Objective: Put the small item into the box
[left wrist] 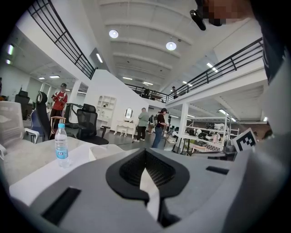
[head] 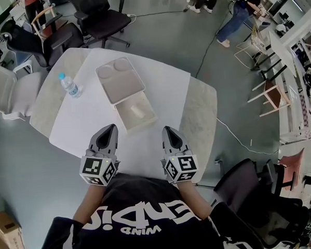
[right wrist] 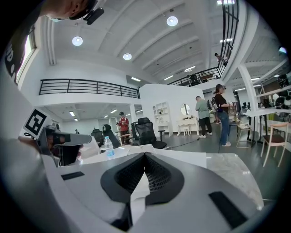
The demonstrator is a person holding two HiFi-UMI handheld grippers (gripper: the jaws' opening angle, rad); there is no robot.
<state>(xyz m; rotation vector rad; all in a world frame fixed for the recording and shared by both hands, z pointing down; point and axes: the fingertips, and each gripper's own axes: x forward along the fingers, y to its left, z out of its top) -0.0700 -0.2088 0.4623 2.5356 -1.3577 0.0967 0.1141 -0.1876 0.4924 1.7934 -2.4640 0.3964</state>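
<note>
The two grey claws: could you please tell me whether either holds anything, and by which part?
Nothing is held: the grey left claw and the grey right claw are both shut and empty.

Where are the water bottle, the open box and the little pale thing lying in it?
water bottle (head: 70, 87): head view, on its clear body.
box (head: 142, 124): head view, on the tray's near rim.
small item (head: 138, 111): head view, on its pale middle.
</note>
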